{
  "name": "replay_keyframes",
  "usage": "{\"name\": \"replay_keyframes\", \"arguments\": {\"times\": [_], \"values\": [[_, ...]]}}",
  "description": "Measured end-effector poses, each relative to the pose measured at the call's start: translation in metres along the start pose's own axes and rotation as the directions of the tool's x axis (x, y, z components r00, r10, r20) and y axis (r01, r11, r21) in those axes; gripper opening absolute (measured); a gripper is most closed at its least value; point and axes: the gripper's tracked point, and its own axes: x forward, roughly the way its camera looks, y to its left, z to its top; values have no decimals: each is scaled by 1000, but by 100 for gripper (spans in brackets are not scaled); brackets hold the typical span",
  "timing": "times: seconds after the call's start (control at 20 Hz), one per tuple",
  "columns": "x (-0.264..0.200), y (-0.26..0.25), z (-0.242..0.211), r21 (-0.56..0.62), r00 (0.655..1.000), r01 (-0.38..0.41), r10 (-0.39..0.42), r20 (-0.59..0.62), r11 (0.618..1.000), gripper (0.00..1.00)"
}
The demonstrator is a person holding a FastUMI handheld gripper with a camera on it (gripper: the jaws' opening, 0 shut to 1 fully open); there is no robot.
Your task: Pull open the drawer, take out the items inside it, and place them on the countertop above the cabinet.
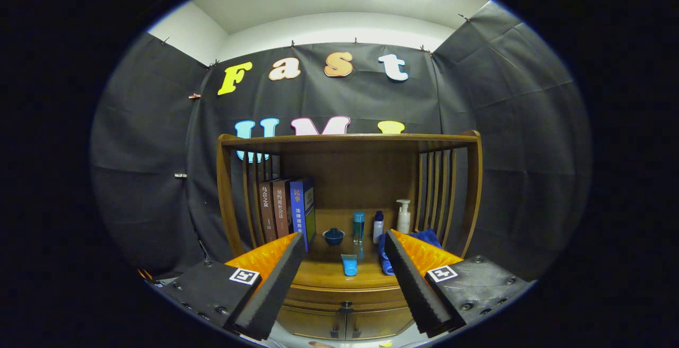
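My gripper (345, 242) is open, its two black-padded fingers (276, 279) spread wide with nothing between them. Beyond them stands a wooden cabinet with a countertop (329, 273) under a slatted shelf frame. On the countertop, in line with the gap between the fingers, lies a light blue tube (349, 264). A blue cloth (385, 255) lies beside it, partly hidden by the right finger. The drawer front (345, 295) below the countertop edge is shut. Two cabinet doors with dark handles (345, 327) sit under it.
Three books (286, 210) stand at the left of the countertop. A small dark blue lidded bowl (333, 235), a teal bottle (359, 227), a small white bottle with a blue cap (377, 226) and a white pump bottle (403, 216) stand toward the back.
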Motion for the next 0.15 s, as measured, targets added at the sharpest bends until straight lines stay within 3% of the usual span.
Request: {"name": "replay_keyframes", "arguments": {"times": [0.15], "values": [[-3,-2,-1,-3,1000,4,-4,1,1000,99]]}}
